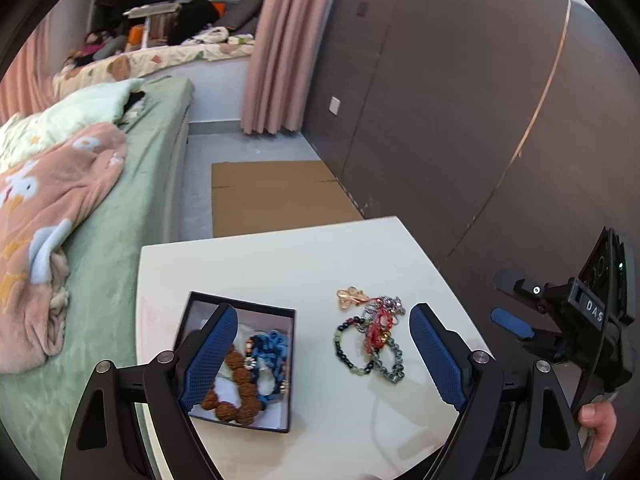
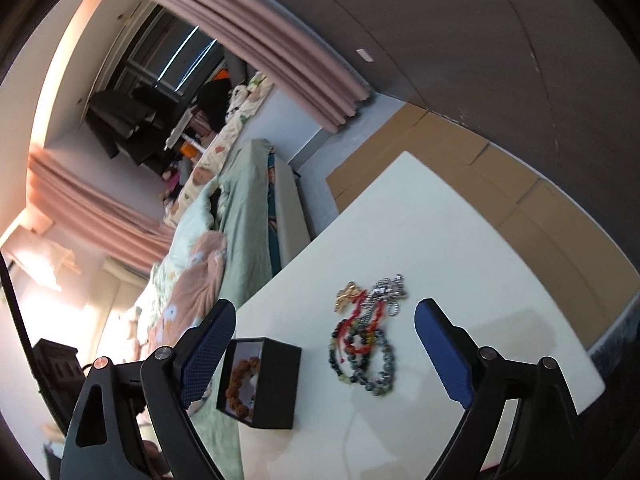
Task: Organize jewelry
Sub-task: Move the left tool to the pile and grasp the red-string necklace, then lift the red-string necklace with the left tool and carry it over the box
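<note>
A black jewelry box [image 1: 240,364] sits on the white table [image 1: 280,264] at its left edge. Inside lie a brown bead bracelet [image 1: 236,384] and a blue chain bracelet [image 1: 272,356]. To its right lies a tangled pile of jewelry [image 1: 370,336]: dark bead bracelets, a red cord, a silver chain and a gold pendant [image 1: 350,297]. My left gripper [image 1: 320,356] is open and empty above the table, between box and pile. My right gripper [image 2: 324,356] is open and empty, hovering near the pile [image 2: 366,340] with the box [image 2: 260,384] at its left; it also shows in the left wrist view [image 1: 560,312].
A bed with green sheet and pink blanket [image 1: 60,208] runs along the table's left side. Flat cardboard [image 1: 276,196] lies on the floor beyond the table. A dark wall panel [image 1: 460,100] stands to the right. A pink curtain [image 1: 276,48] hangs at the back.
</note>
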`<state>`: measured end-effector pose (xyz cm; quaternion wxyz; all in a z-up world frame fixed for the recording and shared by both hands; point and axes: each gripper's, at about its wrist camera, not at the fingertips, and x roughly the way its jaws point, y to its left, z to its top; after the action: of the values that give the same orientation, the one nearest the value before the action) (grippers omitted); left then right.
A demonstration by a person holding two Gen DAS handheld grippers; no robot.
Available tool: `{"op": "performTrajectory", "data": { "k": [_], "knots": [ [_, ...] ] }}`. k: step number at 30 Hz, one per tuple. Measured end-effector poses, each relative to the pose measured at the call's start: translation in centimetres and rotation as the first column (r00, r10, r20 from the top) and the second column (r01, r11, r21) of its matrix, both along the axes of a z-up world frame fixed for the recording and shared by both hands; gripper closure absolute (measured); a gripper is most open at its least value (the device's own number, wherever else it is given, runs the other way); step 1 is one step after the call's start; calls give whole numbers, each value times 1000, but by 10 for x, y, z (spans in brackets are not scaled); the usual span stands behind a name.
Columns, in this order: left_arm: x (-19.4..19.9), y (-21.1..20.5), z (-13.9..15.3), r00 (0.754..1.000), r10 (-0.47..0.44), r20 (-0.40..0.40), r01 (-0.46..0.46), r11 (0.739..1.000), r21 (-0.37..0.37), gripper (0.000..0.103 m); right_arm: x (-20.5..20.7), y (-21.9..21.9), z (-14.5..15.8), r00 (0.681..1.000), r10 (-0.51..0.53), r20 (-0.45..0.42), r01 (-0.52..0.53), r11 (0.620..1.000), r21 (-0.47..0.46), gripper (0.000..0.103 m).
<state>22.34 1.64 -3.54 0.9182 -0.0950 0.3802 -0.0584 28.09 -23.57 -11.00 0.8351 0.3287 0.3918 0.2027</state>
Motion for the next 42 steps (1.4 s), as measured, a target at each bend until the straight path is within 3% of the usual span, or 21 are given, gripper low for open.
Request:
{"op": "performTrajectory", "data": {
  "k": [8,12,19,24,32,35,38,39,42],
  "knots": [
    [26,-34,-13,992,-100,-75,101,995,4,15,0,-26,-8,998,-46,-48,47,999,15,11],
    [39,-48,-19,986,-139,-94,142,989,31,24,2,-34,-15,996,-48,-75,51,998,31,11],
    [67,-66,-37,965,-194,-174,199,980,14,36,5,-41,-24,990,-68,-122,69,998,3,11],
    [82,-79,-56,948,-223,-226,235,971,31,37,9,-47,-35,982,-77,-173,81,997,16,11],
    [97,-88,-99,922,-243,-302,268,962,45,47,18,-41,-44,975,-66,-212,68,998,-2,11],
    [100,-90,-114,912,-233,-338,271,960,72,65,20,-36,-46,973,-59,-224,58,998,-9,11],
    [99,-88,-116,911,-244,-332,275,960,51,83,23,-29,-48,971,-49,-233,45,999,-22,11],
    [98,-87,-113,916,-236,-326,269,961,60,93,24,-28,-49,971,-45,-236,40,999,-26,11],
    [94,-78,-101,927,-234,-294,252,967,24,93,25,-24,-52,969,-39,-244,30,999,-37,11]
  ]
}}
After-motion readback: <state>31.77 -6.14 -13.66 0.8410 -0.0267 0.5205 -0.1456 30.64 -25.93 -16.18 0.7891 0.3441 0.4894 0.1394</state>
